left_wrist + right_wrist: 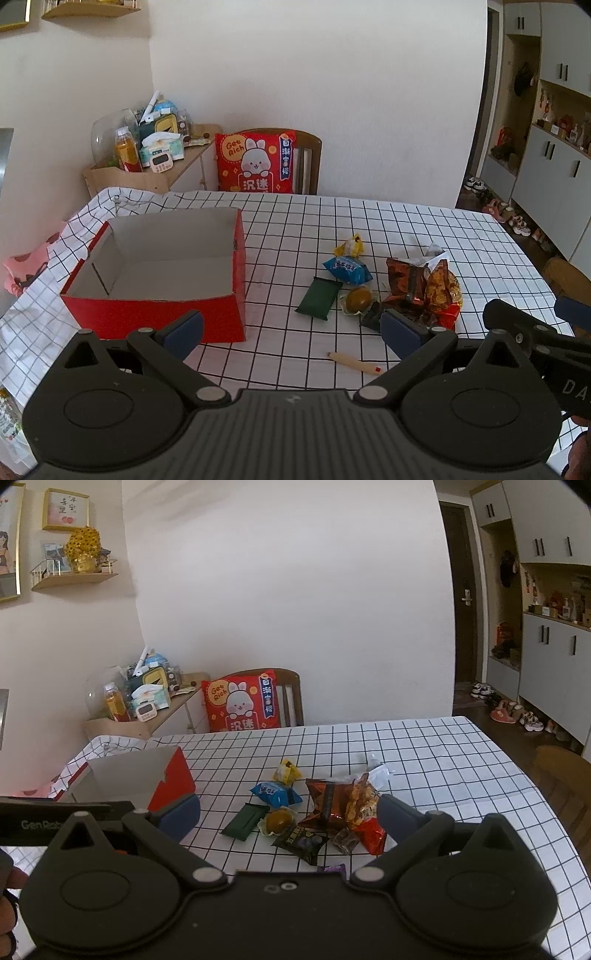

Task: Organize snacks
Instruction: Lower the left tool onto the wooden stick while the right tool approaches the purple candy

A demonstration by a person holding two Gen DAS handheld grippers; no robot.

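the left wrist view looks forward over its own gripper (291, 328) from the near edge of the bench (369, 221), raised and tilted down, facing the far wall; the box (155, 280) lies close at 10 o'clock and the snacks (369, 280) at 1 o'clock. the right wrist view sits just to its right, over its gripper (288, 816), facing the same way but tilted less, so more wall shows; here the snacks (314, 805) lie near at 12 o'clock and the box (147, 779) at 10 o'clock. both views share the bench (443, 757), box, snacks, the cushion (256, 162) (240, 701) on the far chair, and the cabinets at 3 o'clock.
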